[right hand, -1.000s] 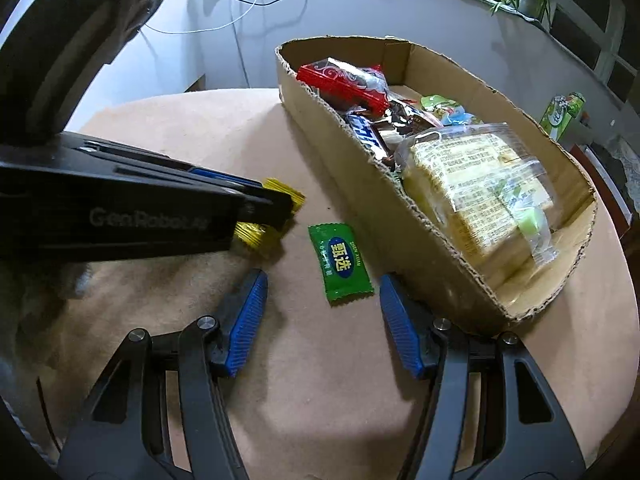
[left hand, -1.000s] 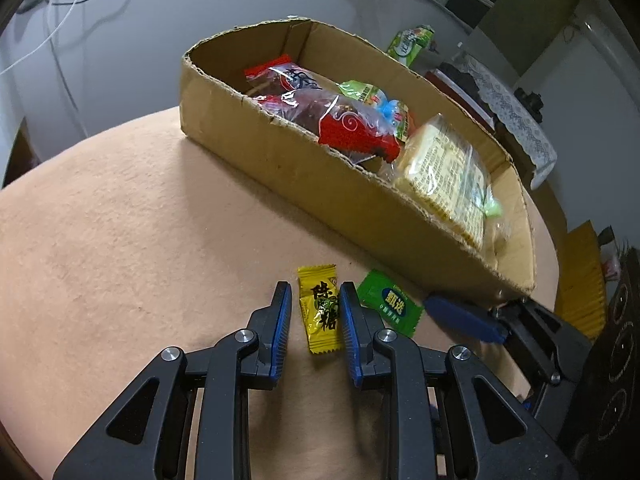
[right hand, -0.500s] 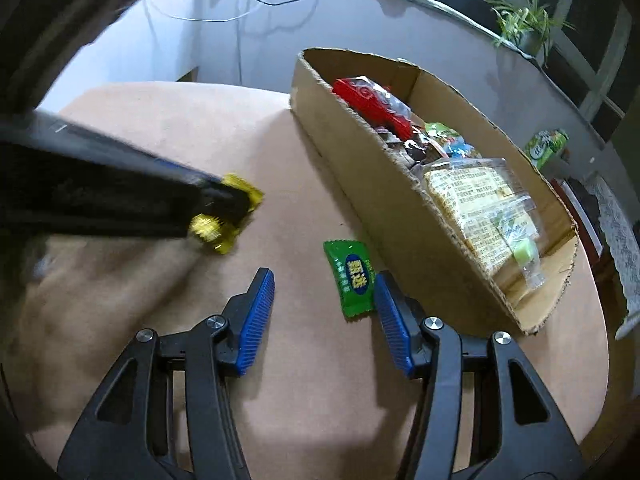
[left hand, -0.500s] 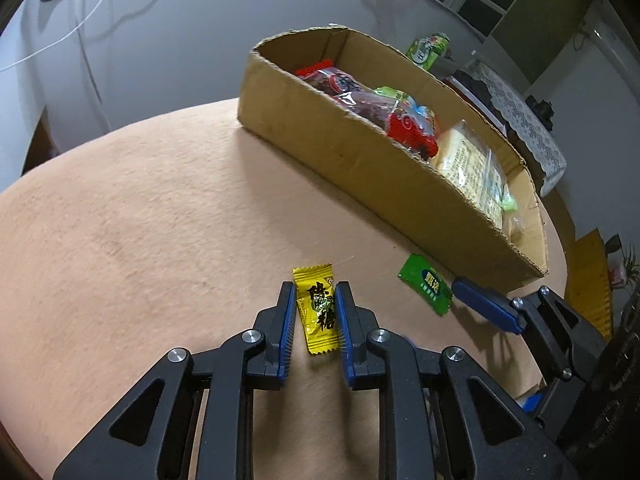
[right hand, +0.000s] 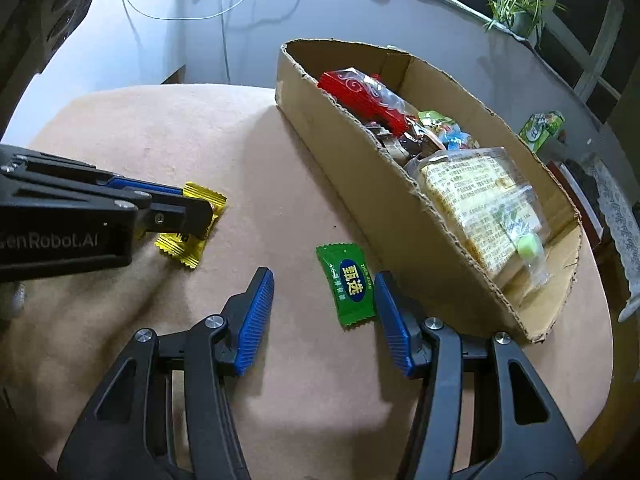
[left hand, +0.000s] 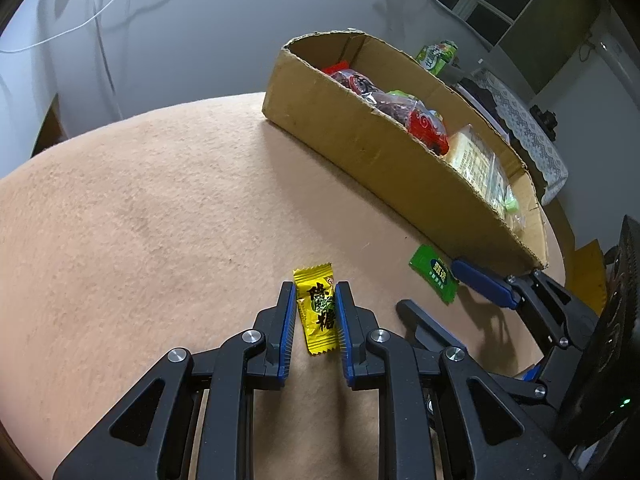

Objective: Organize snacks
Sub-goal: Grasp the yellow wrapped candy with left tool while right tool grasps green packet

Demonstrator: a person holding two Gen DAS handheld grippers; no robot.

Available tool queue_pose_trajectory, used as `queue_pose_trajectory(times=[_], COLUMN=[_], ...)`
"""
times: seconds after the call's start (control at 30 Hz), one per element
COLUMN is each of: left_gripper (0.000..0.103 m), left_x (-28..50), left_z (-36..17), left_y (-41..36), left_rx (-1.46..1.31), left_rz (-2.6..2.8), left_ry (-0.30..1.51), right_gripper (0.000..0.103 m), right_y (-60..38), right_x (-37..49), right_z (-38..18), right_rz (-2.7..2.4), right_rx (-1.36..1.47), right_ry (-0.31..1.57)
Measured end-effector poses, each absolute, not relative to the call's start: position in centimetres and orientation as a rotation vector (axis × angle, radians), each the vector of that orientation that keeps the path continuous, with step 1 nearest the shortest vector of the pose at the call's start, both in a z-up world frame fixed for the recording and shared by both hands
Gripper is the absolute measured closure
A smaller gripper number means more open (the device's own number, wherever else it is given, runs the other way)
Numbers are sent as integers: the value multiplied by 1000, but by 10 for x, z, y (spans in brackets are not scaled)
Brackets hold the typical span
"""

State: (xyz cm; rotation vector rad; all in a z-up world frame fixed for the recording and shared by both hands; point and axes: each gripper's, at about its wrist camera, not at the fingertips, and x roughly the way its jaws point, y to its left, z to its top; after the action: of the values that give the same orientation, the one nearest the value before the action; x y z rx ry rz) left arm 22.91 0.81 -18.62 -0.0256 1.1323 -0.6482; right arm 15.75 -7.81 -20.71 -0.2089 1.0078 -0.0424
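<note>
Nearest in the left wrist view, the left gripper (left hand: 316, 312) has its two blue-padded fingers pressed against the long sides of a yellow candy (left hand: 316, 308), so the jaws are clamped on it. The wrapper's crimped far end pokes out past the fingertips. From the right wrist view the same candy (right hand: 192, 232) sits at the left, and whether it rests on the table or is just lifted off it cannot be told. The grip across the narrow width probably suits carrying it lengthwise into the box.

The right gripper (right hand: 324, 312) is low over the table with its jaws wide apart. A green candy (right hand: 350, 284) lies flat between them, close against the right finger and well apart from the left one. The gripper points forward along the table, straddling the wrapper, likely lined up to close on it next.

Both candies lie on a round table (right hand: 280, 400) covered in tan felt.

Farther back and to the right stands a long, low cardboard box (right hand: 360, 184) with torn edges, its near wall just beside the green candy. Inside are snacks already gathered: a red packet (right hand: 360, 96) at the far end, small mixed wrappers in the middle, and a clear pack of biscuits (right hand: 476, 200) at the near end.
</note>
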Motion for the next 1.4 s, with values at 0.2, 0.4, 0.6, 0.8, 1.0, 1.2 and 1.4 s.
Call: queue_pose_trajectory(times=[0.2, 0.4, 0.6, 0.8, 1.0, 1.2, 1.4], left_gripper=[85, 85, 85, 85, 85, 86, 87], left_x=[229, 230, 229, 228, 228, 226, 223], left_z=[-187, -188, -187, -187, -188, -187, -184], left_y=[7, 7, 8, 11, 14, 14, 14], left_rx=[-30, -36, -37, -44, -61, -60, -86], left_rz=[-647, -646, -642, -640, -638, -623, -593], left_ry=[1135, 1136, 1135, 1135, 1135, 1136, 1144], right_gripper=[48, 53, 72, 72, 72, 80, 83], right_y=[-92, -93, -90, -101, -89, -79, -86], right_x=[165, 167, 169, 160, 172, 178, 183], right_z=[-207, -208, -206, -201, -209, -209, -203], right_rz=[-66, -30, 60, 71, 40, 78, 109], right_rx=[-170, -149, -100, 42, -17, -92, -57], right_ry=[1016, 1034, 1075, 1045, 1045, 1063, 1090])
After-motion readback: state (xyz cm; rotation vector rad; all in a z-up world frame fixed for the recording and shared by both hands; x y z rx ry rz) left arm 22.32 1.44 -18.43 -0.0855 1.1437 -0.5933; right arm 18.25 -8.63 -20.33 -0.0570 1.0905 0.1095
